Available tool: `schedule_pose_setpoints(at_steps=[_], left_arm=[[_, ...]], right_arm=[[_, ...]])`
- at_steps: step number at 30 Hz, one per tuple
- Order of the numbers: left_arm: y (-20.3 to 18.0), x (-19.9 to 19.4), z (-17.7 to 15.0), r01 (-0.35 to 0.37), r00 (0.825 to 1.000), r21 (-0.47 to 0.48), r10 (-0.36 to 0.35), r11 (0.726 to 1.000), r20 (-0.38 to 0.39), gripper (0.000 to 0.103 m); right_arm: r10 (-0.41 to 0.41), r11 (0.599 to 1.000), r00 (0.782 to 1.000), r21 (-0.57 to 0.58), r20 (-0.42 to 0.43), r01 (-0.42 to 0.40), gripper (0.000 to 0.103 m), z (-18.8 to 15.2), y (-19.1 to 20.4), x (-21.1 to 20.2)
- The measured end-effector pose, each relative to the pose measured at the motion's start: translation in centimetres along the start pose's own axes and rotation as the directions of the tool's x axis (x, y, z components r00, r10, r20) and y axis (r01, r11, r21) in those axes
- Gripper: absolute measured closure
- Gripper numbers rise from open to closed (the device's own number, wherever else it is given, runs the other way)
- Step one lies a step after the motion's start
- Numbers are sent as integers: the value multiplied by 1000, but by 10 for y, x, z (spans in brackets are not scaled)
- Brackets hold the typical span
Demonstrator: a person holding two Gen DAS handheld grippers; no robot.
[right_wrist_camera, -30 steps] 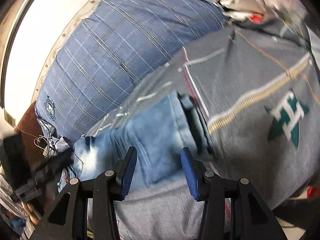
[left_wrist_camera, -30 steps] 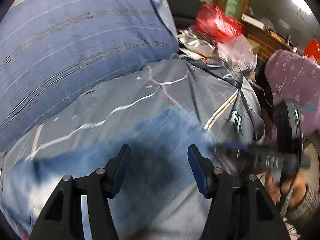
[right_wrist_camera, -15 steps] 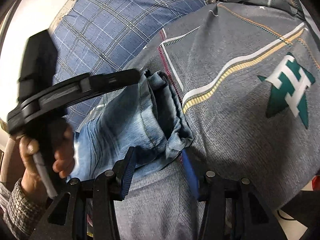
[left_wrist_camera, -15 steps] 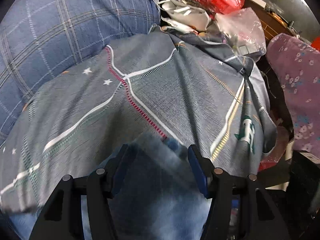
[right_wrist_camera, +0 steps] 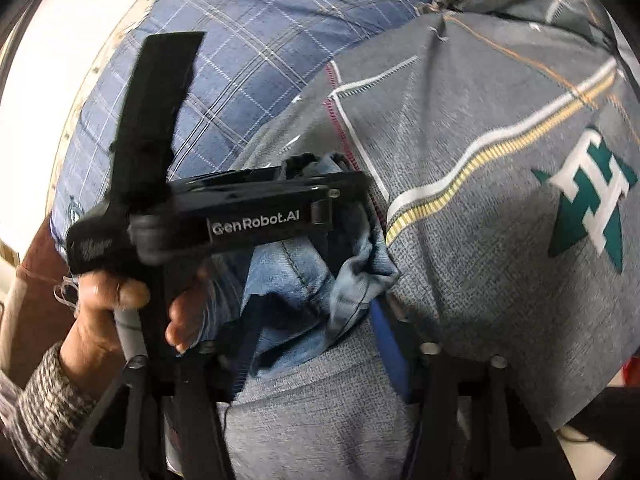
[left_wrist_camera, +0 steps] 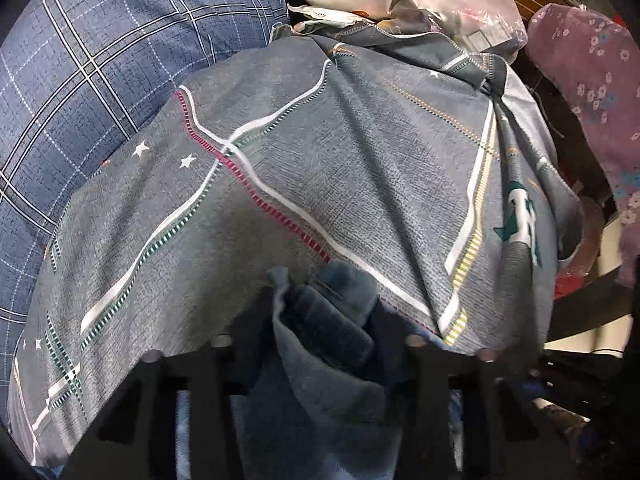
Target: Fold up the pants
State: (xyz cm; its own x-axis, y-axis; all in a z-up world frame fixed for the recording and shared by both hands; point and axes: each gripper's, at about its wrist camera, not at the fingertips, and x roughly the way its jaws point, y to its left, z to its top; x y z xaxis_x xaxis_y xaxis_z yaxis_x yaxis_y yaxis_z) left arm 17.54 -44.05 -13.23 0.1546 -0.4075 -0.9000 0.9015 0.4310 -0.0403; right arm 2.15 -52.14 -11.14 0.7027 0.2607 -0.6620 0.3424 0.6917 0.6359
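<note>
On the grey bedcover: blue denim pants (right_wrist_camera: pixel 304 264) lie bunched, near the cover's red stitched line.
Pants, left wrist view: a folded wad of denim (left_wrist_camera: pixel 332 320) stands up between the two fingers of the left gripper (left_wrist_camera: pixel 320 320); blur softens the edges.
Pants, right wrist view: a seam and a crumpled pale edge show, which the left view does not give.
Left gripper state: fingers spread, cloth fills the gap between them; whether they pinch it I cannot tell.
Left gripper, right wrist view: seen from the side (right_wrist_camera: pixel 344 184), its body lettered "GenRobot.AI", tip over the far end of the pants; held by the left hand (right_wrist_camera: pixel 120 312) in a speckled knit sleeve. Neither hand nor lettering shows in the left view.
Right gripper (right_wrist_camera: pixel 312 332): fingers parted, released; the near edge of the pants lies between them on the cover.
Grey bedcover (left_wrist_camera: pixel 360 152): printed with white, yellow and red lines, small stars and a green-white emblem (right_wrist_camera: pixel 588 204).
Beyond the cover: a blue plaid pillow (left_wrist_camera: pixel 100 60) touches its far left side.
Left view only: white and clear plastic bags (left_wrist_camera: pixel 440 0) past the cover's far edge, a purple floral cloth (left_wrist_camera: pixel 592 80) at its right.
</note>
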Motion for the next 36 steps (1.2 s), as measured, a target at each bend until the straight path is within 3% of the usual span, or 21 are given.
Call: schedule_pose_setpoints(at_steps=[4, 5, 6, 8, 9, 15, 21, 25, 30, 36], left_arm=[[-2, -6, -2, -5, 1000, 5, 5, 1000, 7, 70], [-4, -8, -2, -13, 1000, 8, 13, 1000, 12, 71], [-5, -11, -3, -17, 1000, 9, 17, 1000, 17, 71], [-5, -18, -4, -14, 999, -1, 14, 1000, 32, 71], [-5, -22, -4, -9, 999, -8, 9, 1000, 43, 71], [7, -63, -11, 51, 990, -91, -38, 995, 138, 72], [32, -121, -35, 117, 963, -180, -67, 977, 262, 72], [54, -154, -62, 137, 942, -247, -49, 959, 333, 72], [93, -182, -108, 158, 920, -362, -4, 919, 393, 72], [137, -193, -163, 187, 908, -485, 38, 854, 416, 72]], right_arm=[[-10, 999, 1000, 39, 26, 9, 35, 3, 0, 3], [-19, 999, 999, 32, 32, 18, 41, 4, 2, 4], [-28, 999, 999, 25, 33, 28, 64, 4, 4, 4], [-19, 1000, 999, 13, 28, 19, 79, 5, 6, 3], [-13, 1000, 999, 0, 35, 13, 81, 5, 9, -1], [15, 991, 995, -135, 94, -3, 81, -2, 39, -28], [94, 960, 989, -273, 112, -60, 81, -9, 87, -45], [141, 926, 986, -363, 86, -101, 82, -15, 125, -43], [174, 887, 984, -439, 28, -144, 82, -27, 163, -25], [183, 840, 981, -506, -71, -194, 82, -50, 201, 5]])
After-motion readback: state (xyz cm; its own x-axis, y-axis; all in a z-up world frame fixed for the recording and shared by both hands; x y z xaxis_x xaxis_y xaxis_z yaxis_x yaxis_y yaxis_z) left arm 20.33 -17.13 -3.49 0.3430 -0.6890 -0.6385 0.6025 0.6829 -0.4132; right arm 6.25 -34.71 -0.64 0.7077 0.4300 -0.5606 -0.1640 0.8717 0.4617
